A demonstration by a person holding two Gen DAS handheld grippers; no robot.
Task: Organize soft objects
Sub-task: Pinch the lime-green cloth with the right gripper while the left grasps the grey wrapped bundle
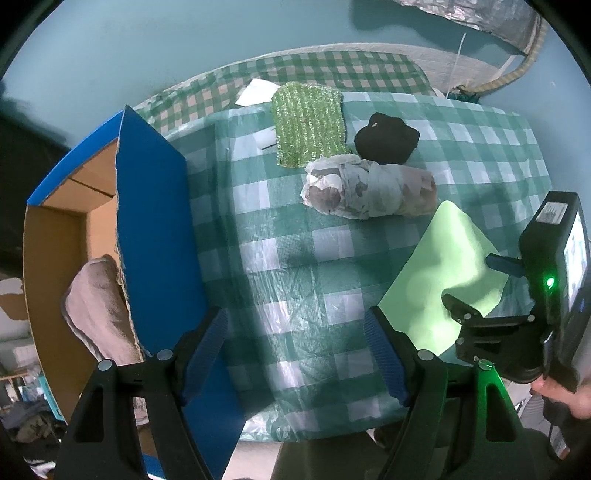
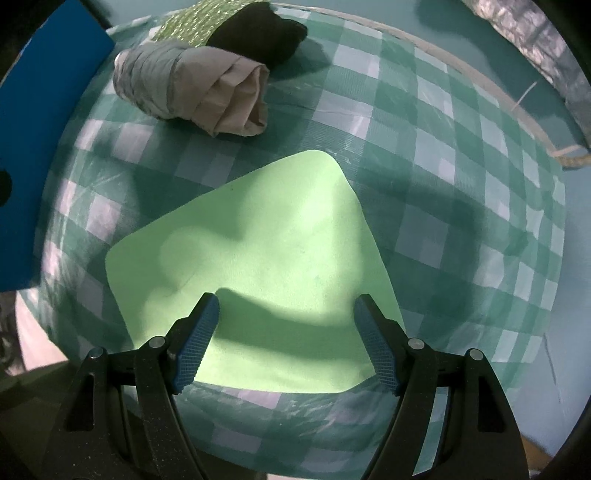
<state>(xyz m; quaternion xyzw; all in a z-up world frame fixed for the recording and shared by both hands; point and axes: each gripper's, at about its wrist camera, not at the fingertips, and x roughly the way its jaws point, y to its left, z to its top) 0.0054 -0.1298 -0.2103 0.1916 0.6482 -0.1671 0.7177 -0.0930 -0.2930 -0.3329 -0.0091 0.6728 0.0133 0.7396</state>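
Observation:
A flat light green foam sheet (image 2: 258, 266) lies on the checked table; my right gripper (image 2: 286, 314) hovers open just above its near edge. The sheet also shows in the left wrist view (image 1: 439, 273), with the right gripper's body (image 1: 535, 295) over it. A rolled grey-white cloth bundle (image 1: 369, 190) (image 2: 192, 92), a black cloth (image 1: 386, 138) (image 2: 258, 31) and a sparkly green knit cloth (image 1: 308, 123) (image 2: 192, 26) lie at the far side. My left gripper (image 1: 295, 328) is open and empty over the table's near left, beside the box.
A blue cardboard box (image 1: 155, 221) stands open at the table's left edge, with a beige towel (image 1: 98, 306) inside. Its blue wall shows in the right wrist view (image 2: 33, 147). A white paper (image 1: 256, 90) lies beyond the knit cloth. The table's near edge drops off below both grippers.

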